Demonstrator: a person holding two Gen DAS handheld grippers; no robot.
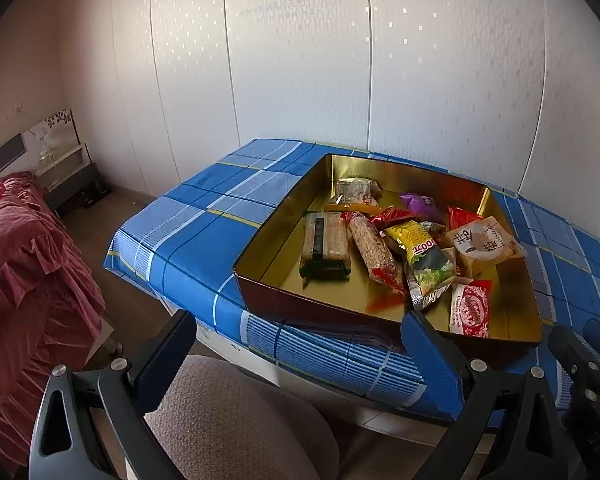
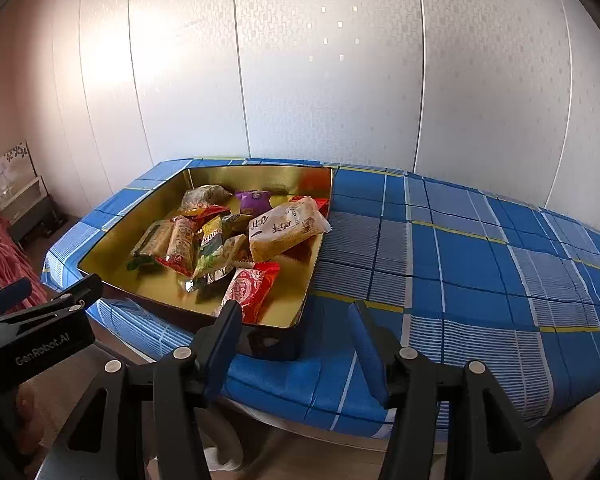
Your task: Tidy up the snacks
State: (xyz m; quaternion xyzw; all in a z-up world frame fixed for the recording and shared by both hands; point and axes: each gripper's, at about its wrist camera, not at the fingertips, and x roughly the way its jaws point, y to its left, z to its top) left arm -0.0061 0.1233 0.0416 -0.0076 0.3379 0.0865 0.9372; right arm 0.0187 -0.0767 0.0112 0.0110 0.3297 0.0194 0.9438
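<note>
A table under a blue checked cloth [image 2: 460, 264] stands against a pale panelled wall [image 1: 300, 60]. On its left part sits a gold-lined tray [image 1: 276, 240] holding a pile of snack packets [image 2: 220, 240]. Both claws, left [image 1: 296, 344] and right [image 2: 296, 336], hang spread wide and unladen off the near edge; a red-covered bed [image 1: 28, 260] lies far left
</note>
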